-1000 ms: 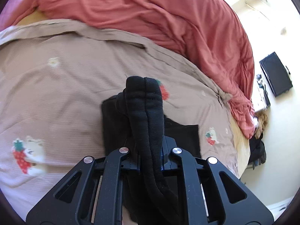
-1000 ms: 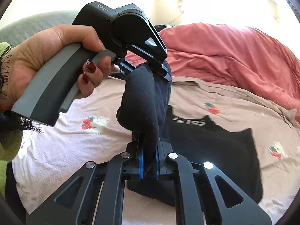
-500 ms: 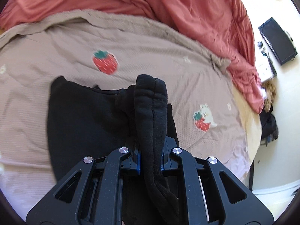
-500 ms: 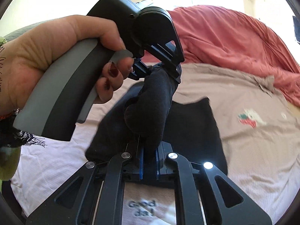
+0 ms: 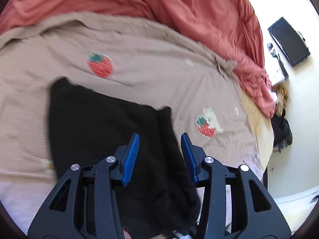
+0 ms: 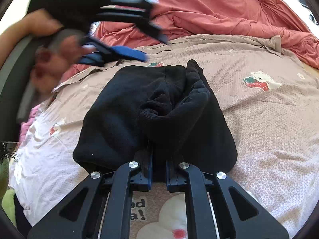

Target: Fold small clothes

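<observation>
A small black garment (image 5: 103, 131) lies folded on the beige strawberry-print bedspread (image 5: 151, 63). My left gripper (image 5: 159, 139) is open and empty just above the garment's right part, its blue pads (image 5: 131, 155) apart. In the right wrist view my right gripper (image 6: 158, 169) is shut on a bunched edge of the black garment (image 6: 155, 107), which rests on the bedspread (image 6: 269, 119). The left gripper (image 6: 119, 53) shows blurred at the upper left, held in a hand, above and apart from the cloth.
A rumpled red duvet (image 5: 179, 10) fills the far side of the bed and shows again in the right wrist view (image 6: 219, 14). The bed's right edge drops to a pale floor with a black screen (image 5: 289, 41) and dark clutter (image 5: 281, 127).
My left gripper has opened and let go of the garment, then lifted away. The garment has dropped flat onto the bed. My right gripper still grips its edge, now low on the bedspread.
</observation>
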